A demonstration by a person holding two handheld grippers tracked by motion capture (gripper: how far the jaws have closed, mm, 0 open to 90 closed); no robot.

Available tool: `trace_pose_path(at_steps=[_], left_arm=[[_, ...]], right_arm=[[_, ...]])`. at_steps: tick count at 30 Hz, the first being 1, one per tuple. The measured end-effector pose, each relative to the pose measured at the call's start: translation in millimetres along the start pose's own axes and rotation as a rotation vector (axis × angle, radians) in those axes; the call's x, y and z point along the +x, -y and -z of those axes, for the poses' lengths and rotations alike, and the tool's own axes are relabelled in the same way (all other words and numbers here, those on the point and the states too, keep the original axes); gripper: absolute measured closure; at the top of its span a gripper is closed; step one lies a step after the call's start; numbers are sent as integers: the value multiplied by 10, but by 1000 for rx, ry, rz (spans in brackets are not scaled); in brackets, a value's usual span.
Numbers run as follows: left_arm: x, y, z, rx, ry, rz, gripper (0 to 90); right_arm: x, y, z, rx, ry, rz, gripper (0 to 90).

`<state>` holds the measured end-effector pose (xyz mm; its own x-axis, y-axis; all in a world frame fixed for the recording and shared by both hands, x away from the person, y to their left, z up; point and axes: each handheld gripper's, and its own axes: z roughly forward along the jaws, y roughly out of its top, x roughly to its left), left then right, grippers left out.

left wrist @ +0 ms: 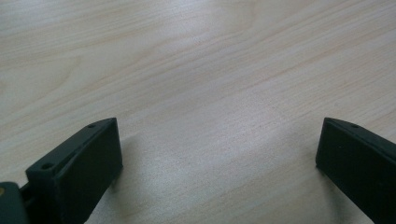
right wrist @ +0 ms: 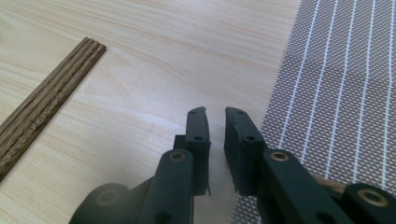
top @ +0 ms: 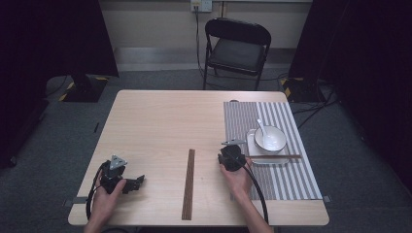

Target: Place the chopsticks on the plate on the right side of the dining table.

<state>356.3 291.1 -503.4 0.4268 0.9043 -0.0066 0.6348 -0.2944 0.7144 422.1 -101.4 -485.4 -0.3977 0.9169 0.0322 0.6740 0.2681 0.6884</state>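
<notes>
My right gripper [top: 232,148] [right wrist: 215,114] hovers at the left edge of the striped placemat [top: 243,116] [right wrist: 345,70]. Its jaws stand almost together with a thin slit and nothing between them. Just to its right, a pair of chopsticks [top: 286,156] lies across a white square plate [top: 250,141]. On the plate stands a white bowl [top: 272,140] with a spoon [top: 261,127] in it. A brown tip, likely the chopsticks [right wrist: 332,183], peeks out behind the right jaw. My left gripper [top: 138,180] [left wrist: 217,149] rests open near the front left over bare wood.
A long ribbed wooden strip [top: 188,183] [right wrist: 46,107] lies lengthwise between the two grippers at the table's front. A black folding chair [top: 237,48] stands beyond the far edge. Cables trail from both grippers toward the front edge.
</notes>
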Motion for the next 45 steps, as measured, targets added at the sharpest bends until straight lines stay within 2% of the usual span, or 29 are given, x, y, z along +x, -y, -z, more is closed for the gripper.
trace_pose_path(at_steps=[17, 26, 33, 43, 45], left_arm=[[0, 0, 0, 0, 0, 0, 0], [0, 0, 0, 0, 0, 0, 0], [0, 0, 0, 0, 0, 0, 0], [0, 0, 0, 0, 0, 0, 0], [0, 0, 0, 0, 0, 0, 0]], right_arm=[[-94, 23, 14, -5, 35, -25, 785], [-125, 33, 28, -4, 37, -28, 784], [-111, 6, 4, -12, 20, -29, 780], [-163, 2, 15, -13, 50, -45, 779], [-170, 0, 14, -9, 43, -48, 779]])
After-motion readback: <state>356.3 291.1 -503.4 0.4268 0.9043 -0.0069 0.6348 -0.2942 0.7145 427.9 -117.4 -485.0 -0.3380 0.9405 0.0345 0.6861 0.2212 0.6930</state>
